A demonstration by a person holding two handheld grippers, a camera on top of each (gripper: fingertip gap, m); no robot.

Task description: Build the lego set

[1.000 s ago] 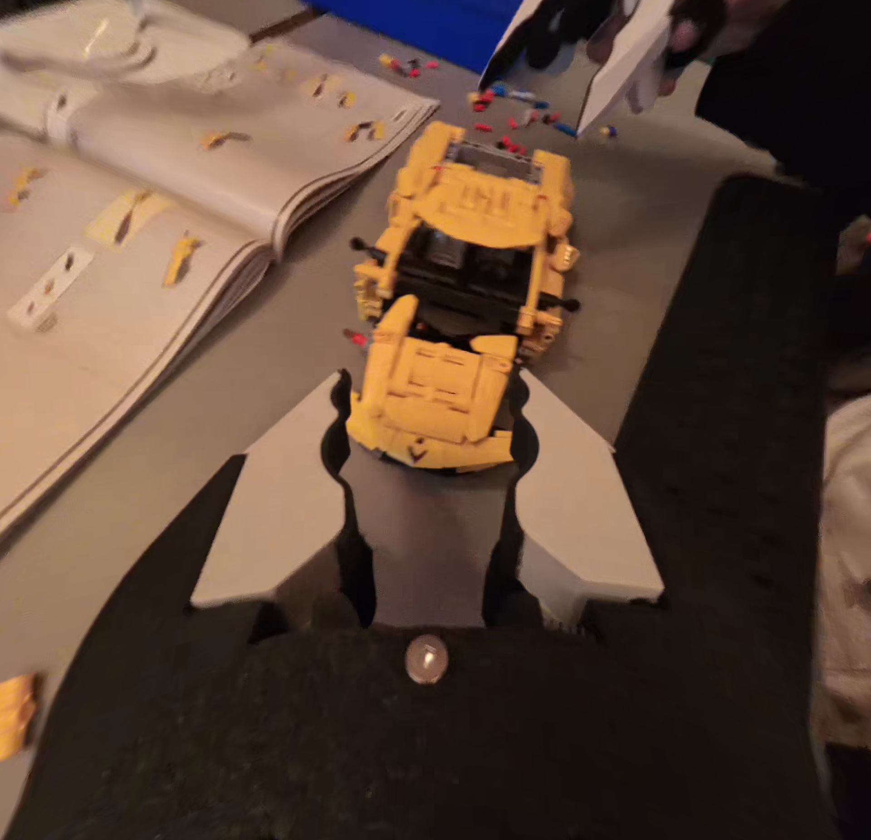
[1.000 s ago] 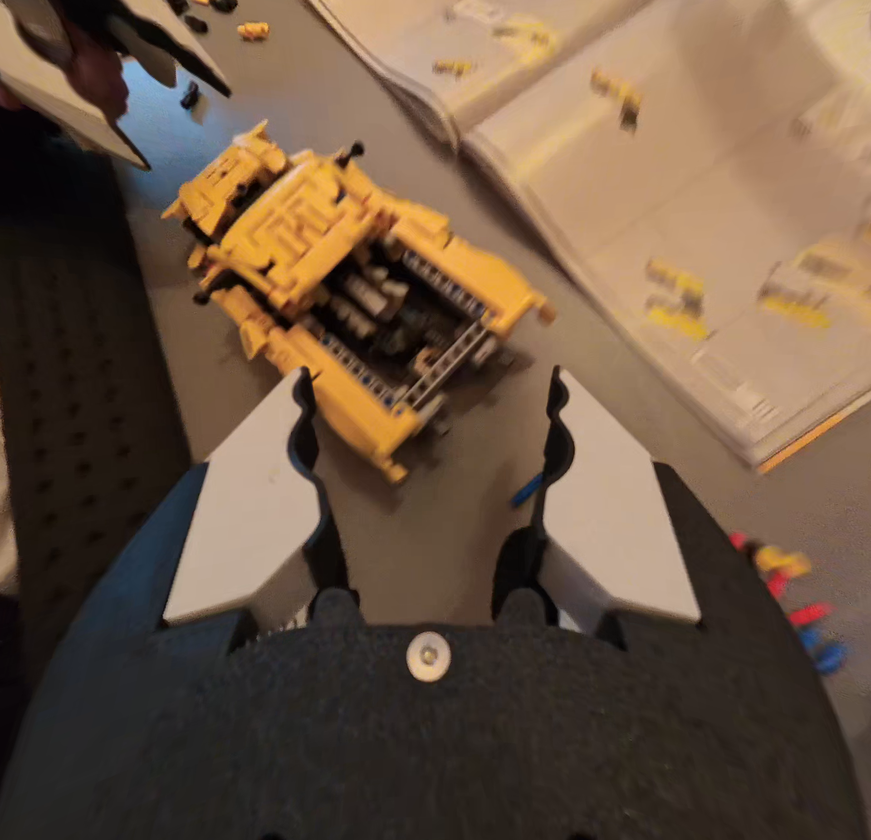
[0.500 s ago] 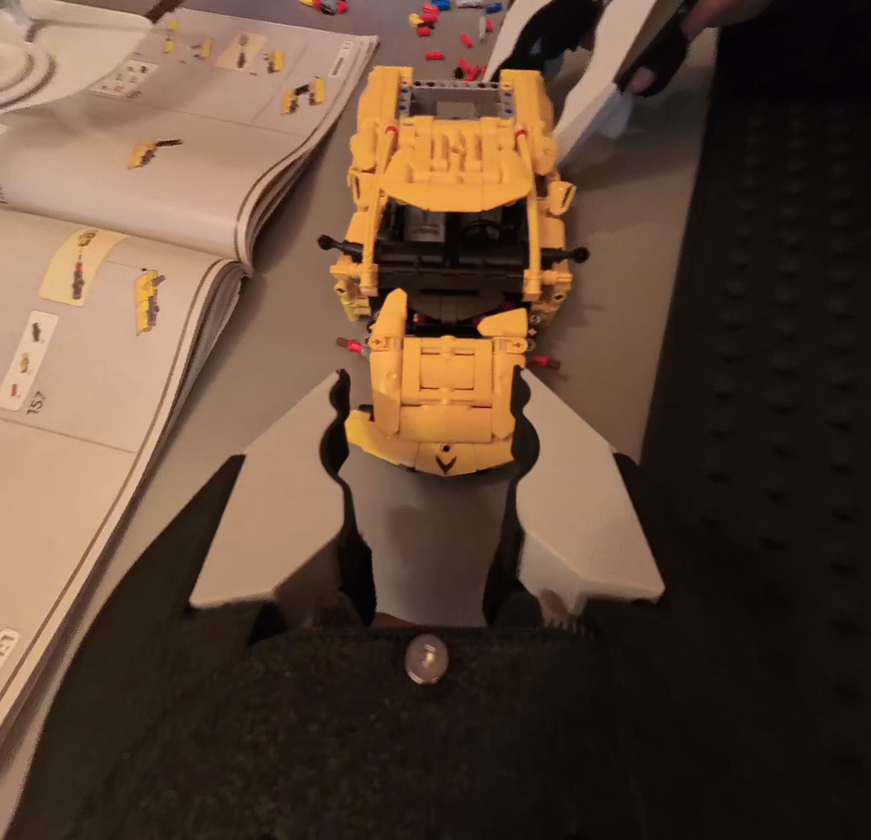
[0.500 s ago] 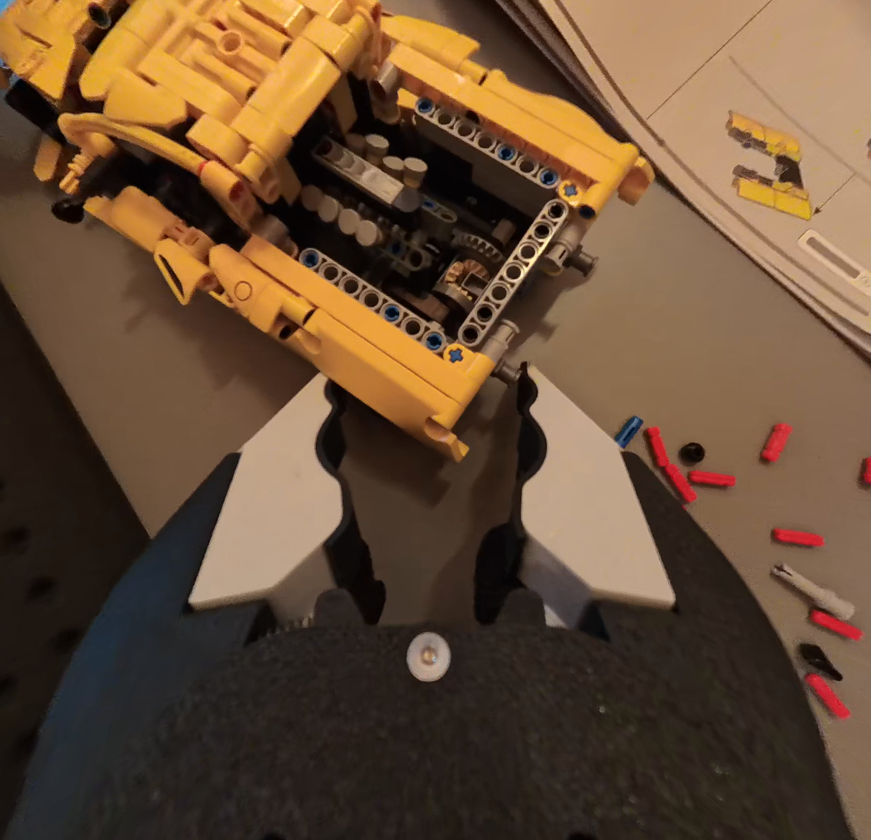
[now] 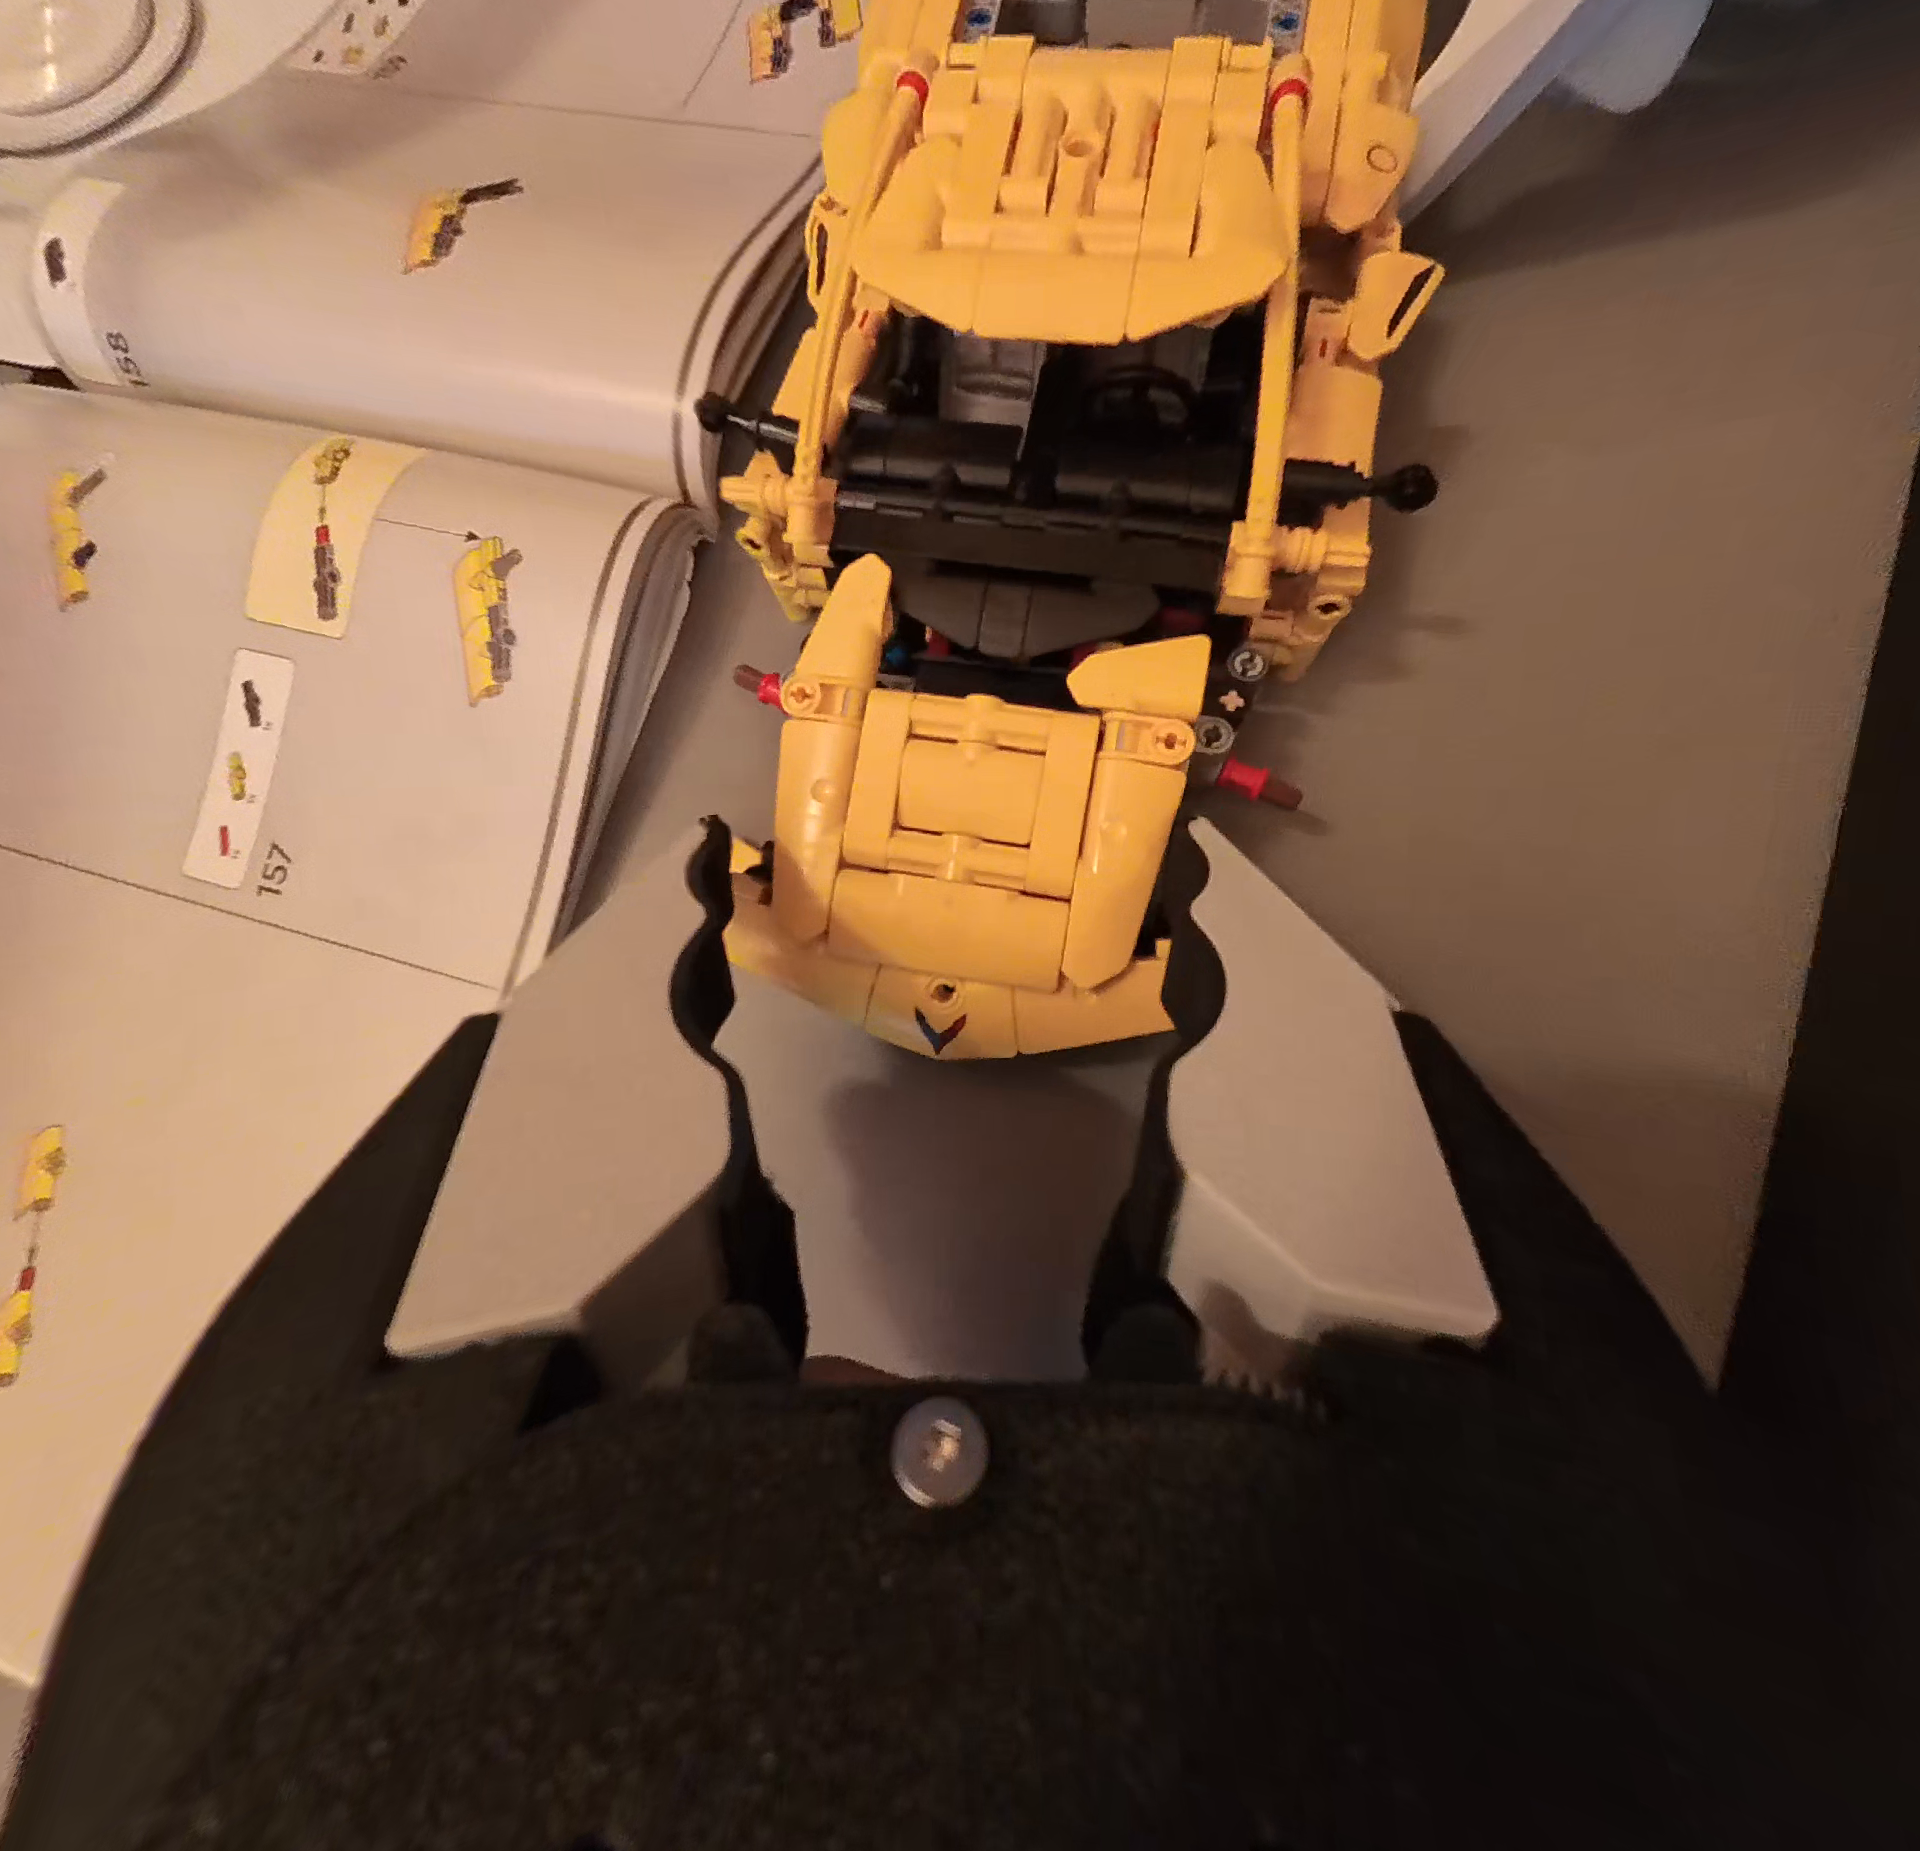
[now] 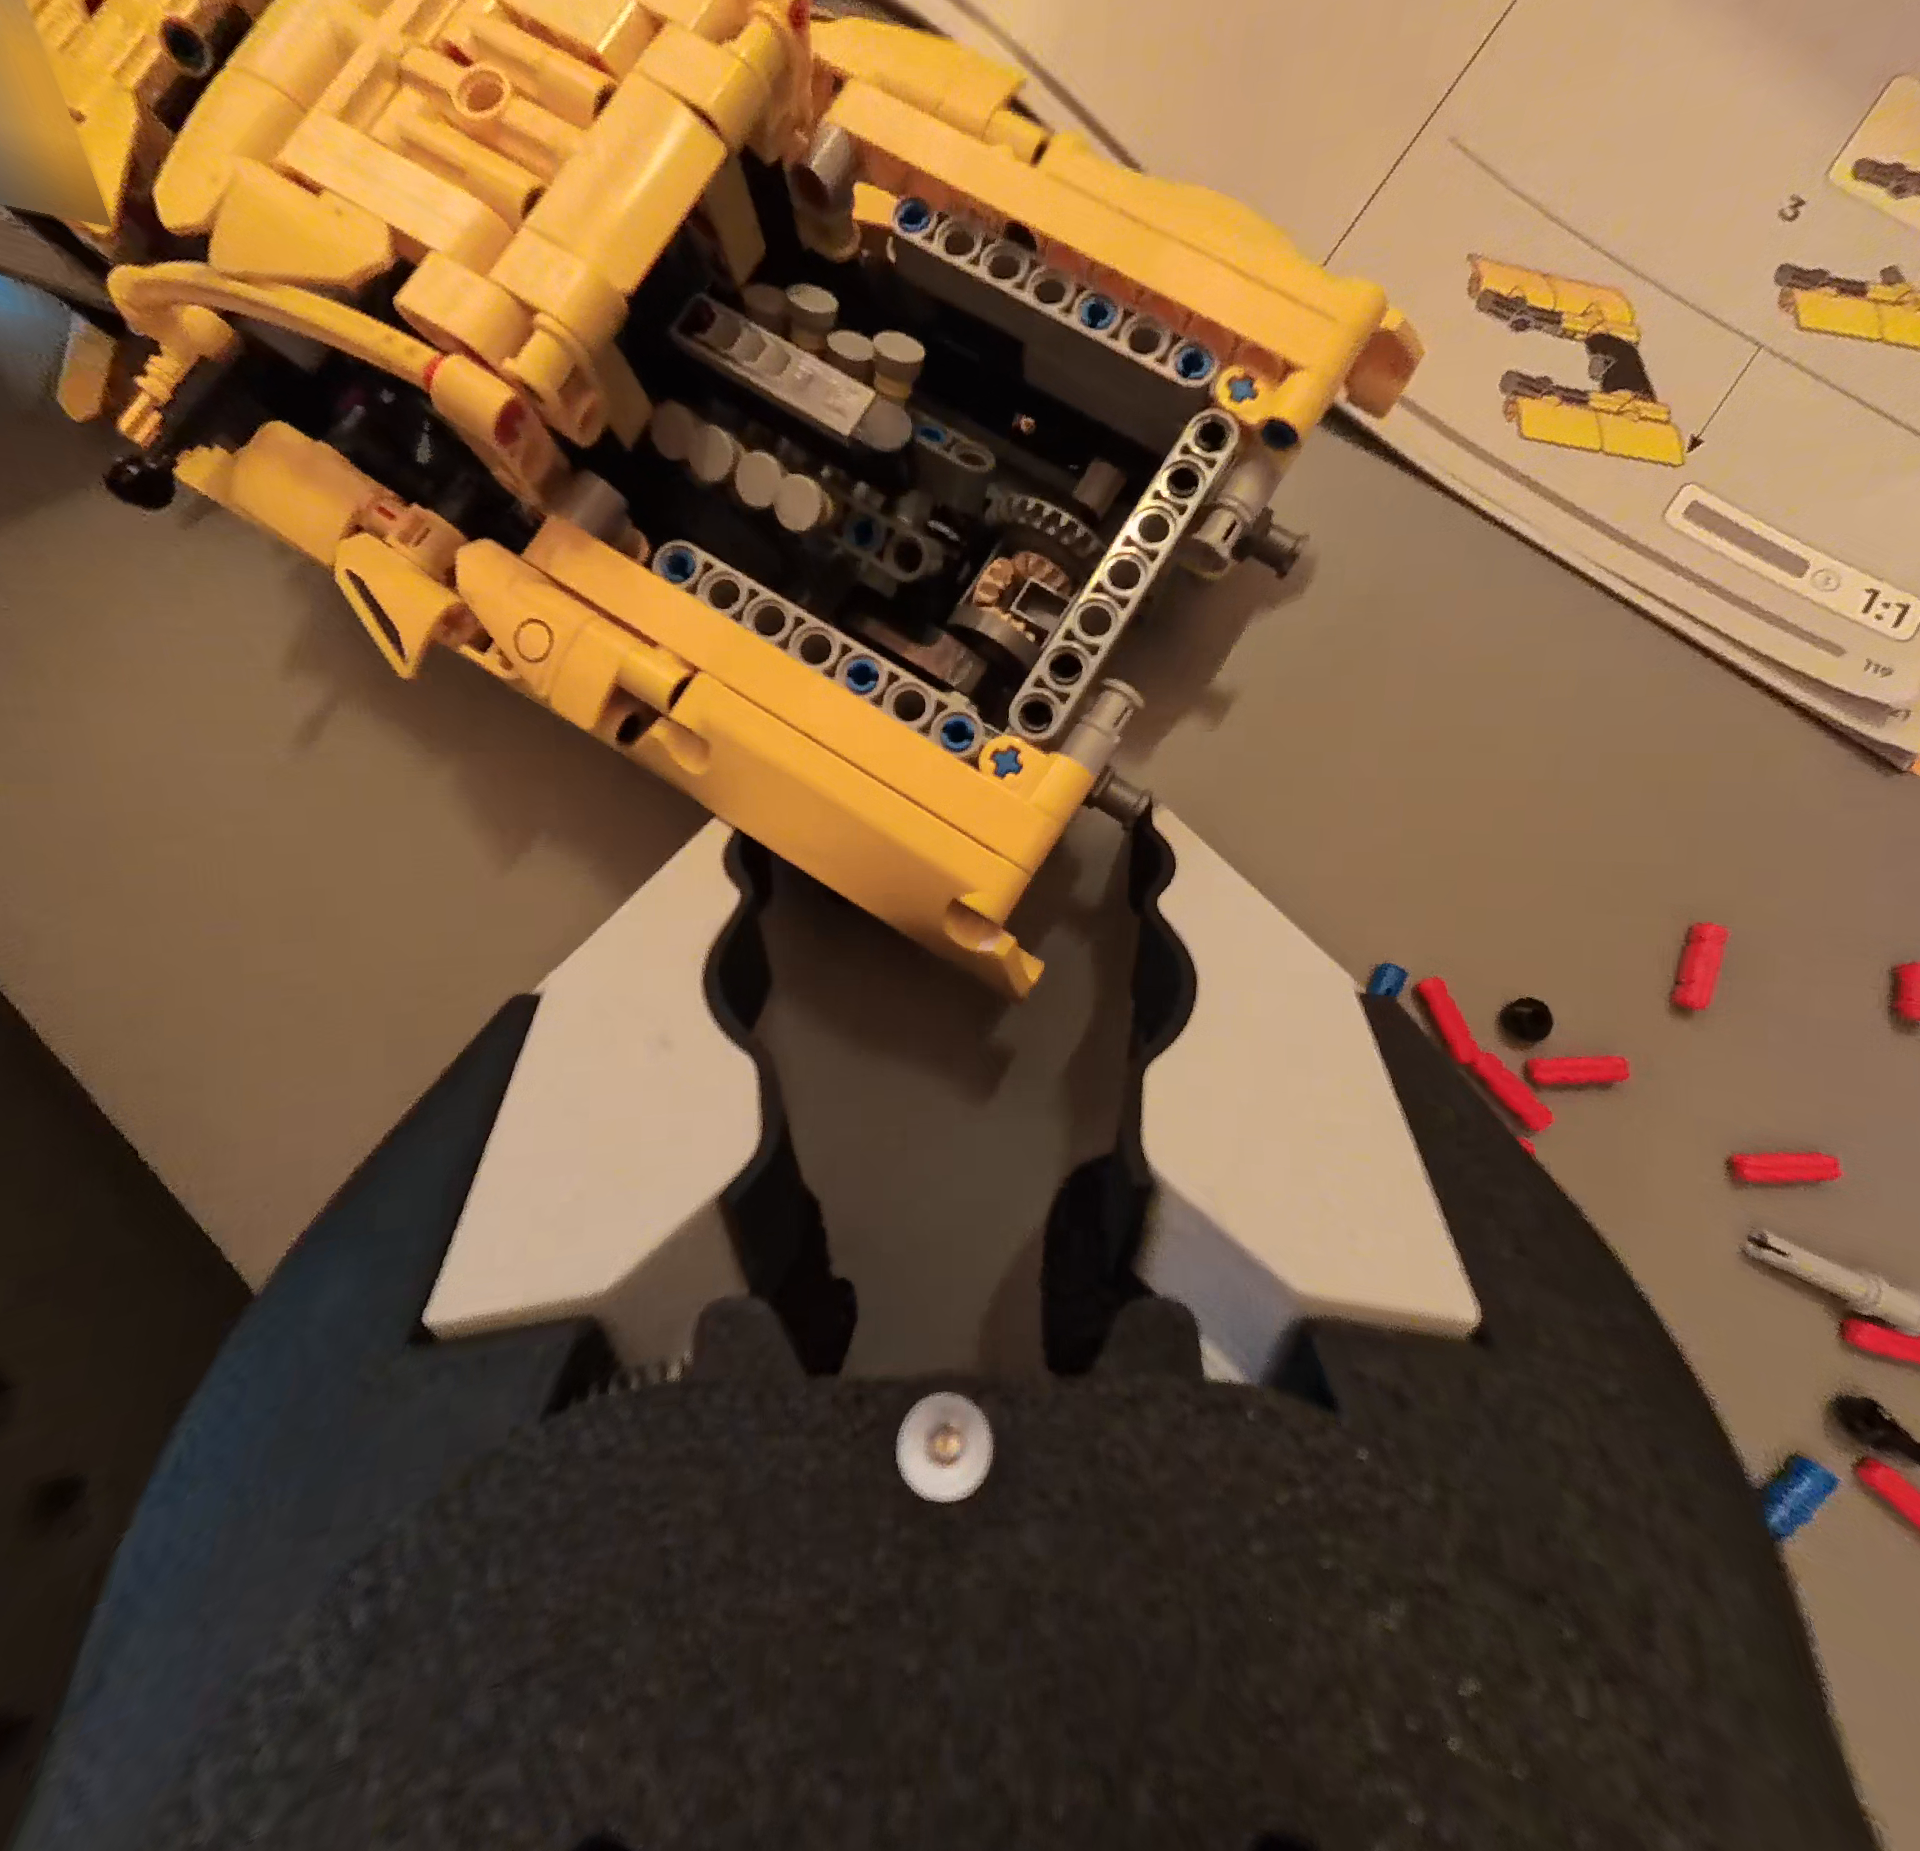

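Squeezing now risks popping panels: your left gripper (image 5: 940, 928) straddles the yellow car's (image 5: 1049, 430) nose on the desk (image 5: 1558, 762), jaws apart; your right gripper (image 6: 940, 928), also apart, brackets its rear corner

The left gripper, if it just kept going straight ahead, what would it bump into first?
Most likely the yellow lego car. Its nose already sits between the open fingers of the left gripper, so the front end would meet it first. How high the gripper is above the table is unclear.

Booklet (image 5: 312, 658) crowds car (image 5: 1060, 451) left; right side free.
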